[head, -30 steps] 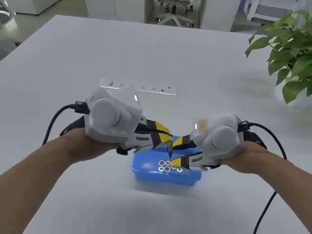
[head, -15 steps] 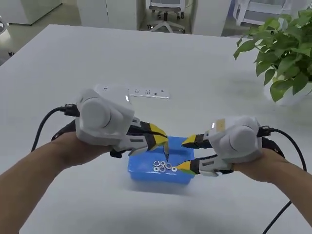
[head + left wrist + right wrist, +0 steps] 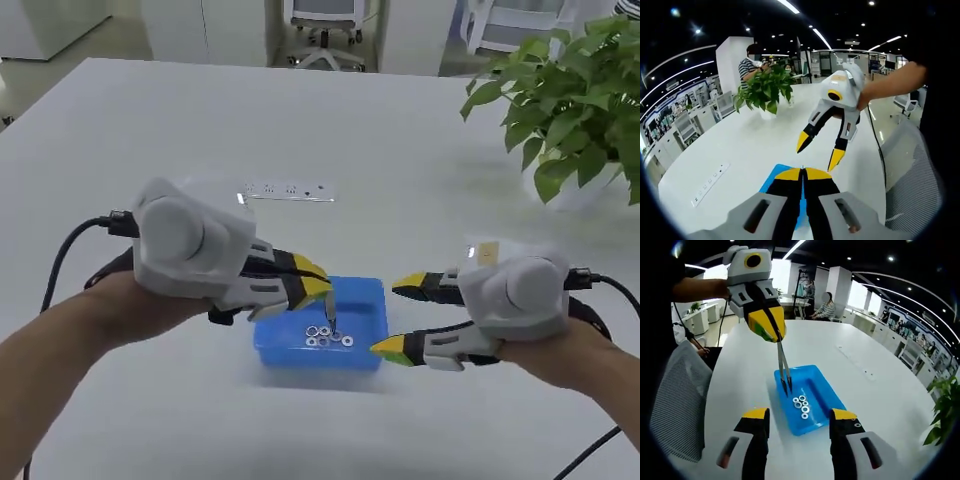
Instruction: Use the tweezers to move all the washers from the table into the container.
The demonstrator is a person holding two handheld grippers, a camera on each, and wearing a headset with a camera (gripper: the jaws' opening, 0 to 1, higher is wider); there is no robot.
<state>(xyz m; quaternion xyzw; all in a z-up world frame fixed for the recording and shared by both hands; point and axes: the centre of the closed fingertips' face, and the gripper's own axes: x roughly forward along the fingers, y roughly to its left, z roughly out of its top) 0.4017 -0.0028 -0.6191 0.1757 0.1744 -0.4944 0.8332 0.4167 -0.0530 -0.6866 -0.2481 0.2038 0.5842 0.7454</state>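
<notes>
The tweezers (image 3: 783, 365) are clamped in the closed left gripper (image 3: 318, 290), tips over the washers (image 3: 328, 338) gathered in the blue container (image 3: 366, 298), lower centre of the head view. The right gripper (image 3: 388, 318) is held open beside it.

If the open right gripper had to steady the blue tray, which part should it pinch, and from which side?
Probably the right-hand end wall of the blue rectangular plastic tray, approached from the right by the right gripper, one jaw inside, one outside. The wall is thin and upright, which suits a pinch, and that end lies clear of the thin metal tweezers and small metal washers.
</notes>
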